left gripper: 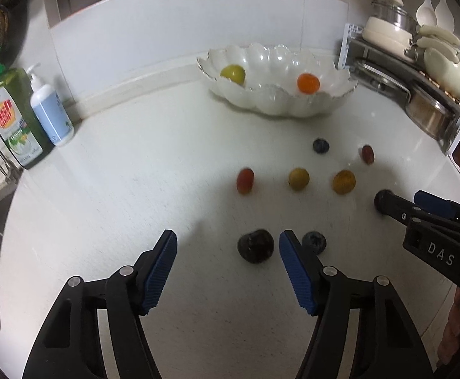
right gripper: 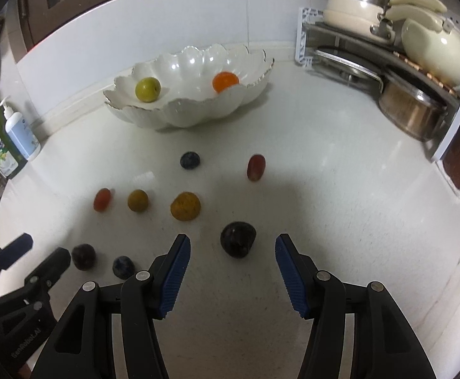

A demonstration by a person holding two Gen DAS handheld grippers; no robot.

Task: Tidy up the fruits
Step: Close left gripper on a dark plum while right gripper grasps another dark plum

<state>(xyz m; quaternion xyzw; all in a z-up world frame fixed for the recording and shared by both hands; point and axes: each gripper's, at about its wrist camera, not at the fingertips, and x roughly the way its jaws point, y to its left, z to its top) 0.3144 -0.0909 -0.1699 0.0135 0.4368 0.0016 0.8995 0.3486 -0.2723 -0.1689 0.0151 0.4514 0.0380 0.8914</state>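
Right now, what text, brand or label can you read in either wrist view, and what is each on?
"DAS": white letters on the body of the right claw, in the left wrist view.
"SenRobot.AI": faint embossed letters on the left claw body, in the right wrist view.
"LEMON": on the green dish soap bottle; its red brand logo is too blurred to read.
White pump bottle: blue label print too small to read.

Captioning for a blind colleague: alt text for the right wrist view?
Open right tongs hover around a dark fruit on a white counter. Seven small fruits lie loose beyond and left; a scalloped white bowl holds two.
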